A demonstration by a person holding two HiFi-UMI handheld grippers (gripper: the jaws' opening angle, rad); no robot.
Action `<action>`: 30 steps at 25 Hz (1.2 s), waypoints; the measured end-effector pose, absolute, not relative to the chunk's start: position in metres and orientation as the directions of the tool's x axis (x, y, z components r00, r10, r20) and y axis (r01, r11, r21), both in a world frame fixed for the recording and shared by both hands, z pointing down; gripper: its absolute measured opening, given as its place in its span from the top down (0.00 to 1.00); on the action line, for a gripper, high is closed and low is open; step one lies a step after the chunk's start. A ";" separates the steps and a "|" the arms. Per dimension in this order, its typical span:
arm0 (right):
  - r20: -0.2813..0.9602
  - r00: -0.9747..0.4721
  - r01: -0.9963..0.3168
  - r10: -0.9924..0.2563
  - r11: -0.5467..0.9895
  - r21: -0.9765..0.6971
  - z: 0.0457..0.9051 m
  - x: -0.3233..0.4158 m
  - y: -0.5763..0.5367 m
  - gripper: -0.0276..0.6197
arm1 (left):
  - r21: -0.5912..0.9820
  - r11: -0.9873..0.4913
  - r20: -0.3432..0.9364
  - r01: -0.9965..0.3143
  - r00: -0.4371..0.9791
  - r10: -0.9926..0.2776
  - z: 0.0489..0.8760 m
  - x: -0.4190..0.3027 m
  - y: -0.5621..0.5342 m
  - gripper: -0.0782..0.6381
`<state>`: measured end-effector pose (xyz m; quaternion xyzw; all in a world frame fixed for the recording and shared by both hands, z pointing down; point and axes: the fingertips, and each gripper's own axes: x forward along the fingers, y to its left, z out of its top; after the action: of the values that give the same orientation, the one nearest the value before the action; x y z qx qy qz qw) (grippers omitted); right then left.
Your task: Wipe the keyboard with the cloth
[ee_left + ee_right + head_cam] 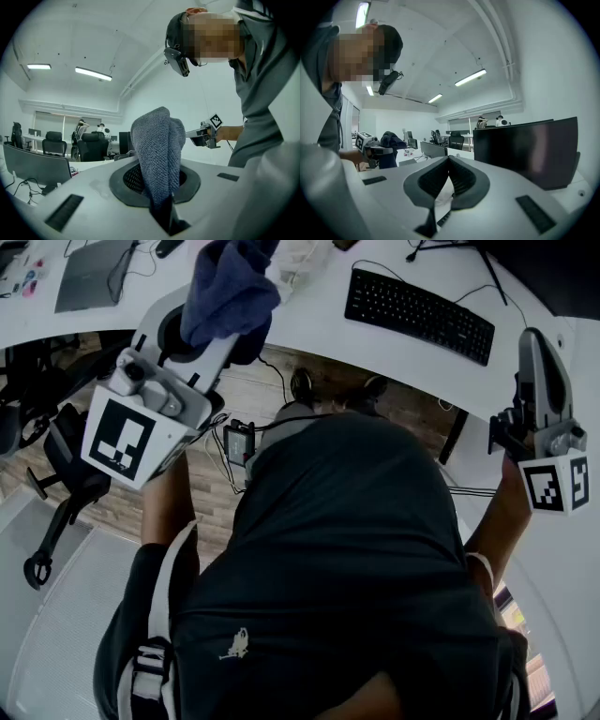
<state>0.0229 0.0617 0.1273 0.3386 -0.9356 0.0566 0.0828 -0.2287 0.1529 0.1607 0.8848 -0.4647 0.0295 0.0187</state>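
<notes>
The left gripper (208, 334) is clamped on the cloth (230, 287). Its own view shows the jaws closed on a fold low down, so that a thick blue-grey bunch stands up beyond the tips. That hold looks deliberate: the loose bunch can serve as a soft pad, and the hard jaws need not reach the keys. The gripper points level and sits above the near edge of the white desk (309, 329), with the cloth in the air, touching nothing.

The right gripper (534, 343) is closed too, but empty — its own view shows the ribbed pads meeting at the tips with nothing between them. It is held off at the right end of the desk, tipped a little downward. I judge it is simply parked clear of the work, or kept ready to steady something.

The keyboard (419, 313) lies black and slanted on the desk between the two grippers, nearer the right one and well apart from the cloth. No wiping has begun, so the cloth has to be carried across to the right and lowered.

Bare desk lies on that path, so little stands in the way. A thin cable (380, 266) curls behind the keyboard, and a white crumpled thing (295, 263), too small to name, sits just beside the cloth. Farther left lies a grey laptop (89, 276). An office chair (56, 474) stands on the floor below — none of it near the keys.
</notes>
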 end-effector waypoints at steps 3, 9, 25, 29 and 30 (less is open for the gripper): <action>0.187 -0.761 -0.640 -0.621 0.765 -0.065 0.132 0.024 0.064 0.94 | 0.016 -0.578 0.065 -0.816 0.578 -0.814 0.161 -0.227 0.154 0.84; 0.191 -0.760 -0.641 -0.621 0.765 -0.063 0.137 0.016 0.070 0.94 | 0.028 -0.603 0.047 -0.797 0.604 -0.796 0.160 -0.226 0.155 0.84; 0.242 -0.962 -0.168 -0.131 0.976 -0.141 0.183 -0.084 0.139 0.60 | 0.448 -0.781 -0.077 -0.436 0.851 -0.520 0.187 -0.112 0.129 0.84; 0.287 -0.956 -0.086 -0.058 0.993 -0.086 0.207 -0.092 0.134 0.56 | 0.596 -0.741 -0.116 -0.309 0.880 -0.460 0.193 -0.083 0.117 0.83; 0.303 -0.952 -0.071 -0.046 0.995 -0.073 0.213 -0.093 0.131 0.56 | 0.625 -0.731 -0.130 -0.273 0.888 -0.442 0.194 -0.077 0.115 0.77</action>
<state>-0.0933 0.1313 0.2134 0.0296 -0.9870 0.0414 0.1525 -0.0767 0.1153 0.1937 0.9204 -0.1941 -0.1359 0.3109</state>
